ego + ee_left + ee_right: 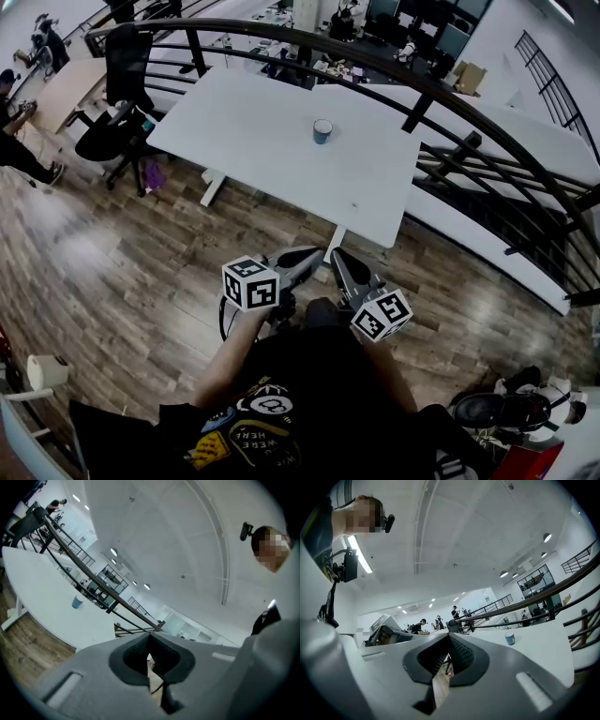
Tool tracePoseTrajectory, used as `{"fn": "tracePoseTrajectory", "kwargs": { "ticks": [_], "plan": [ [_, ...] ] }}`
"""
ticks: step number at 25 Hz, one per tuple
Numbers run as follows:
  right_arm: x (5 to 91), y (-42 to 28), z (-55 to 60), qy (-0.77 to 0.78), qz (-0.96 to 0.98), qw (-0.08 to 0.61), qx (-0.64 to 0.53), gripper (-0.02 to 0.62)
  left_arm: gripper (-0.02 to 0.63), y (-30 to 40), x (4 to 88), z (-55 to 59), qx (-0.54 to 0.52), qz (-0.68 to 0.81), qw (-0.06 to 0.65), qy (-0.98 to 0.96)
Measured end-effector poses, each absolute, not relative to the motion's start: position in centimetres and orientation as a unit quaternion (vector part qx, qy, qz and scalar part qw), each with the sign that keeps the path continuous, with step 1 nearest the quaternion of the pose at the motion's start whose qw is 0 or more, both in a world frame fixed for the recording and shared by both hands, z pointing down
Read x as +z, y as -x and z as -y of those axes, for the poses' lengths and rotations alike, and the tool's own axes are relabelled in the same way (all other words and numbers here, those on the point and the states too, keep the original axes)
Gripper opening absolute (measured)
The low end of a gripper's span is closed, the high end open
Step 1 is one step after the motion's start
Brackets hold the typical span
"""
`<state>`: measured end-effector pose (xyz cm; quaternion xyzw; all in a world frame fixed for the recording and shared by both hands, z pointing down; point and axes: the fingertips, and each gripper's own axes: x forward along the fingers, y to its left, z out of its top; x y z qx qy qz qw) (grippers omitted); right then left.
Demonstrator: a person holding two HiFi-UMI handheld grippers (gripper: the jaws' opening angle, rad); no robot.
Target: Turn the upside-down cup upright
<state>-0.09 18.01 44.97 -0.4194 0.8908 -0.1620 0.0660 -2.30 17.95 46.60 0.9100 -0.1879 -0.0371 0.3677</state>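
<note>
Head view: cup (322,131), perhaps inverted, far beyond both closed, empty hand-held grippers (315,252) (336,255).

Small blue cylindrical cup (322,131) is seen standing on end, not tipped or lying, on white rectangular tabletop (253,131). It is placed right of centre, nearer the far edge, clear of every edge, with nothing touching it. Body is plain blue; top face reads pale in the head view, and a light band is seen at the top in the right gripper view (509,639). Mouth-up or base-up cannot be resolved at this size. It is also visible, small, in the left gripper view (77,602).
</note>
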Motion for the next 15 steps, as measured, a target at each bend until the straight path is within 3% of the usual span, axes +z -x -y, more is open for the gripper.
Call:
{"fn": "tracePoseTrajectory", "kwargs": {
  "ticks": [8, 15],
  "plan": [
    [48.7, 0.1, -13.2, 0.416, -0.887, 0.038, -0.198, -0.002, -0.002, 1.7, 49.5, -12.6, -0.013, 0.205, 0.375, -0.904],
    [53.8, -3.1, -0.6, 0.441, -0.874, 0.005, -0.205, -0.002, -0.002, 2.7, 53.7, 1.5, 0.004, 0.266, 0.348, -0.899]
  ]
}}
